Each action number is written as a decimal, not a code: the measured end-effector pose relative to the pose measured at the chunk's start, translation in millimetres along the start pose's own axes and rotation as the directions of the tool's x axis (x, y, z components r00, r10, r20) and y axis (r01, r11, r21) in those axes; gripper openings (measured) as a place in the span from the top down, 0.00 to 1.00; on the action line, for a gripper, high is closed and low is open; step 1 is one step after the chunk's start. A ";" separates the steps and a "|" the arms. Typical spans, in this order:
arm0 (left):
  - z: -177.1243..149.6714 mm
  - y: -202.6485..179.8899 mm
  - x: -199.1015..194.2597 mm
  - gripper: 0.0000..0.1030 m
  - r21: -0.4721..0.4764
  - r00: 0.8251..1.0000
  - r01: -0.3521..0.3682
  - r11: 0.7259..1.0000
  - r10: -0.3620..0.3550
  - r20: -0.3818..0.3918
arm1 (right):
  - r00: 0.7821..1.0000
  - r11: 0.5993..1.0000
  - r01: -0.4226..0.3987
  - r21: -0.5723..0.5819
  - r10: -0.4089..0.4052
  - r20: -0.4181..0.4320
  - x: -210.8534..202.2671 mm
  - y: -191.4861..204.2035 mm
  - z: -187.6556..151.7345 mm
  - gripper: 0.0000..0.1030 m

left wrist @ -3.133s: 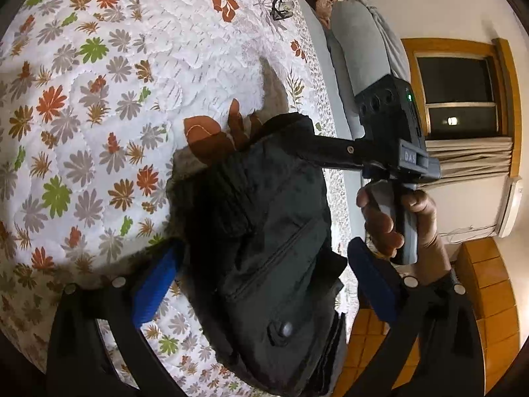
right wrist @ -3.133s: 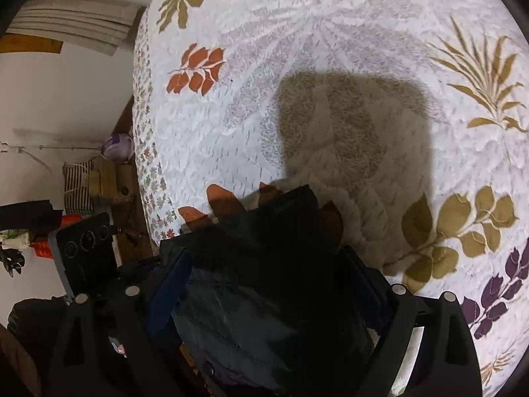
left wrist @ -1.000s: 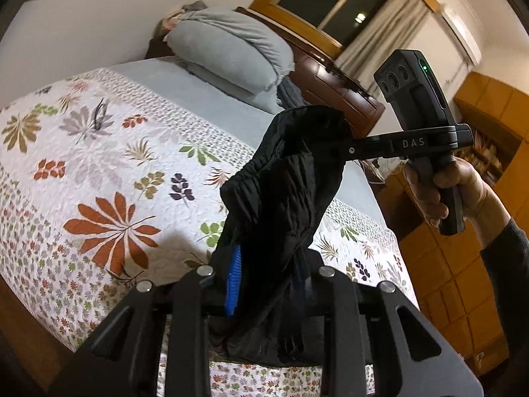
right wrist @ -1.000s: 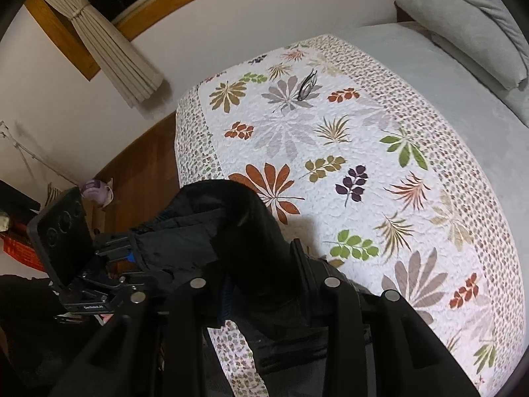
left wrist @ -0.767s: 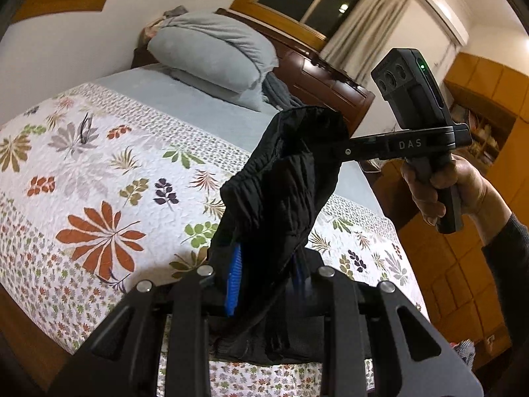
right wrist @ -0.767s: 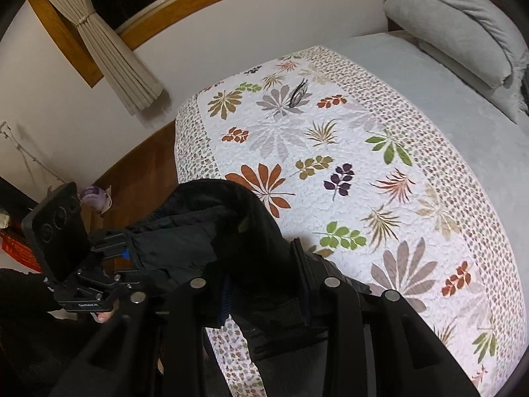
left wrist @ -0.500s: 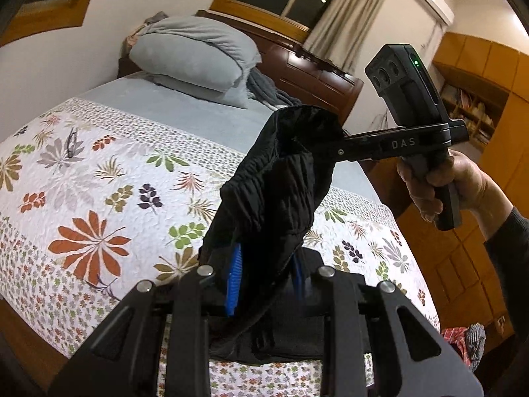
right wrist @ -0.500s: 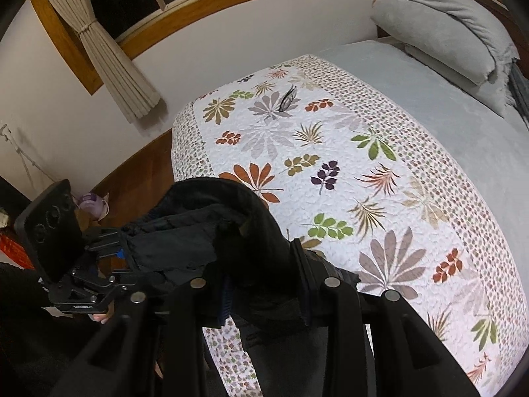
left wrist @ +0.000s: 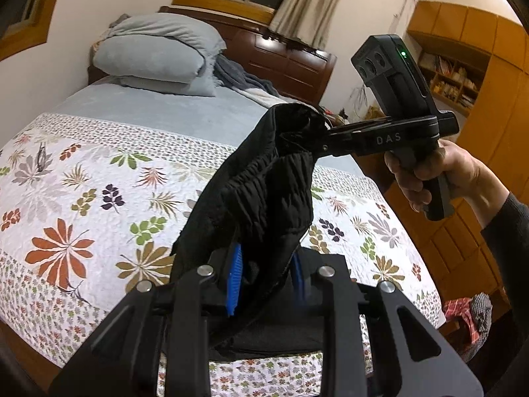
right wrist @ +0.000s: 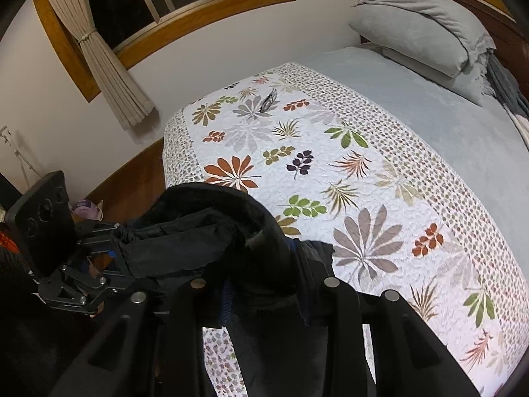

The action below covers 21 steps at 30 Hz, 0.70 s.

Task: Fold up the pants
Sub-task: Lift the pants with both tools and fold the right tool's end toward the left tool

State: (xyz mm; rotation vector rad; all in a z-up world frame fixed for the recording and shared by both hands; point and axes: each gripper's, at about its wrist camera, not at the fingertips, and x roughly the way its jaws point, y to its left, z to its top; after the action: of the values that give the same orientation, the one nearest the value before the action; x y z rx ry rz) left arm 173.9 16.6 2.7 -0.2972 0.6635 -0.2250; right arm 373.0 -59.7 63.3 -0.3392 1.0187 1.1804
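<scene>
Black pants (left wrist: 264, 192) hang in the air above the floral quilt (left wrist: 99, 198), stretched between my two grippers. My left gripper (left wrist: 266, 273) is shut on one end of the bunched fabric, its blue pads (left wrist: 235, 274) pressing it. My right gripper (left wrist: 317, 132), held by a hand (left wrist: 429, 175), is shut on the waistband's other end up high. In the right wrist view the pants (right wrist: 211, 231) fill the space between the right gripper (right wrist: 261, 297) and the left gripper (right wrist: 119, 254). The pant legs hang below, mostly hidden.
The bed carries a grey sheet (right wrist: 446, 125), grey pillows (left wrist: 155, 56) and a dark headboard (left wrist: 284, 63). A small dark clip (right wrist: 268, 101) lies on the quilt's far side. Wooden cabinets (left wrist: 489, 76) stand to the right, a curtained window (right wrist: 109, 43) to the left.
Both grippers have carried the lifted pants sideways along the bed's foot; the pillows and headboard have slid left in the left wrist view. Grips unchanged.
</scene>
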 end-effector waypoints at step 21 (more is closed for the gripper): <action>-45.3 -78.0 78.0 0.77 0.147 0.986 0.064 0.987 -0.040 -0.164 | 0.997 0.995 -0.031 0.096 0.025 0.066 -17.5 -67.2 -102.7 0.71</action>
State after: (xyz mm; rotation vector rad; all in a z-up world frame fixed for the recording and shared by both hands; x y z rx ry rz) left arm 196.4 -88.5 -49.1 -0.1510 0.7943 -0.3505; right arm 382.7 -168.1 4.0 -0.2093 1.0229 1.1556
